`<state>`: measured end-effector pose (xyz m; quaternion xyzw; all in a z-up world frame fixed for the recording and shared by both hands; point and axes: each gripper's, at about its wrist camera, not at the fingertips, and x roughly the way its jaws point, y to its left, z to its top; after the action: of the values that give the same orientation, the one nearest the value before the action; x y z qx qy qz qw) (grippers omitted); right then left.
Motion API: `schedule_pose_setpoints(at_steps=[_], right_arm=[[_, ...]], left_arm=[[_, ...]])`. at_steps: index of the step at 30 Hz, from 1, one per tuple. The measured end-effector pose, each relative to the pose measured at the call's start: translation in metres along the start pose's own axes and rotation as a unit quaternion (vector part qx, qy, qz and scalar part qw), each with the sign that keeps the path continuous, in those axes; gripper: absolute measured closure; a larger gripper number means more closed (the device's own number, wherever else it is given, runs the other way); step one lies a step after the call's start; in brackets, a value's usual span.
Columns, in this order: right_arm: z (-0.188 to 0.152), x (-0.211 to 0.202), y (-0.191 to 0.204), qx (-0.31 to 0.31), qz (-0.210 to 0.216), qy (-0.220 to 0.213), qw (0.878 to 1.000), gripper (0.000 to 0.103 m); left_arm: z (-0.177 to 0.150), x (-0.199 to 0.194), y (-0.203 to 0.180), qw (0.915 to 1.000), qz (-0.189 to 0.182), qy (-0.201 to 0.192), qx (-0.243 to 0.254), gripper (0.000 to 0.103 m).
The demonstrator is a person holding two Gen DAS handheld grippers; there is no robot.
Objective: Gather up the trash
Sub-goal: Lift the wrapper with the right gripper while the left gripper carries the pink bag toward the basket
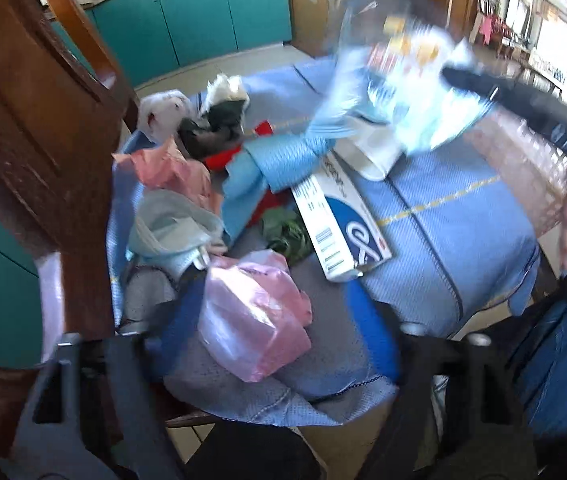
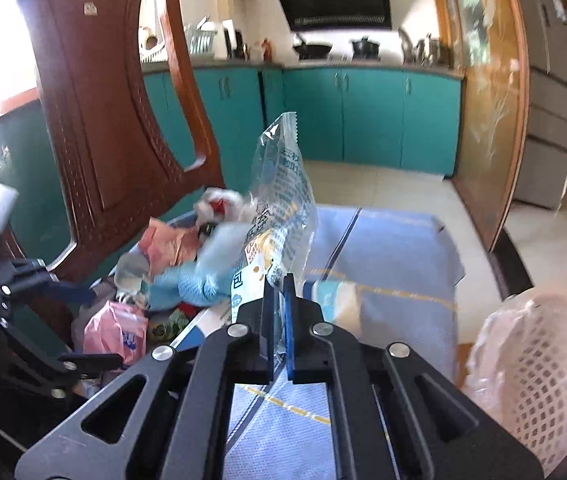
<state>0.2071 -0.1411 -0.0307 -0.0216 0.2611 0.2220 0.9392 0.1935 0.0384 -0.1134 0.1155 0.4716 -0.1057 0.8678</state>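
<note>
Left wrist view: pink plastic bag [image 1: 253, 316] lies crumpled on blue quilted cloth [image 1: 447, 232], between the parted jaws of left gripper [image 1: 259, 364]; pads not pressing it.
Nearby litter: white-and-blue carton [image 1: 339, 220], pink paper wad [image 1: 171, 168], all heaped beside wooden chair back [image 1: 35, 120].
Upper right: right gripper [image 1: 449, 76], blurred, carries clear printed wrapper [image 1: 399, 80] above the cloth.
Right wrist view: right gripper [image 2: 279, 292] jaws pinched on clear printed wrapper [image 2: 283, 200], which stands upright.
Bin: white mesh basket [image 2: 543, 380] with liner, lower right, apart from wrapper.
</note>
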Motion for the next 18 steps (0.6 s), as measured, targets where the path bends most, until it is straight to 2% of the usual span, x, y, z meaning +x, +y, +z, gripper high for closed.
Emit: schedule_pose_setpoints(at_steps=[1, 2, 4, 9, 14, 18], right_arm=[[0.0, -0.004, -0.002, 0.002, -0.004, -0.007, 1.0, 0.098], [0.001, -0.007, -0.004, 0.006, -0.006, -0.013, 1.0, 0.098], [0.001, -0.013, -0.014, 0.023, -0.011, -0.022, 0.999, 0.098], [0.002, -0.026, -0.032, 0.05, -0.036, -0.04, 0.997, 0.098], [0.001, -0.055, -0.044, 0.047, -0.098, -0.08, 0.991, 0.098], [-0.005, -0.09, -0.068, 0.075, -0.166, -0.116, 0.977, 0.098]], left_arm=[[0.0, 0.002, 0.0, 0.9999, 0.012, 0.0, 0.003, 0.043], [0.0, 0.003, -0.001, 0.9998, 0.021, -0.001, 0.005, 0.052], [0.001, 0.002, 0.002, 0.9994, 0.032, -0.008, 0.001, 0.061], [0.003, -0.003, 0.006, 0.9985, 0.05, -0.023, -0.005, 0.075], [0.008, -0.036, 0.003, 0.9938, 0.061, -0.093, 0.006, 0.076], [0.018, -0.069, -0.005, 0.9868, 0.047, -0.155, 0.009, 0.076]])
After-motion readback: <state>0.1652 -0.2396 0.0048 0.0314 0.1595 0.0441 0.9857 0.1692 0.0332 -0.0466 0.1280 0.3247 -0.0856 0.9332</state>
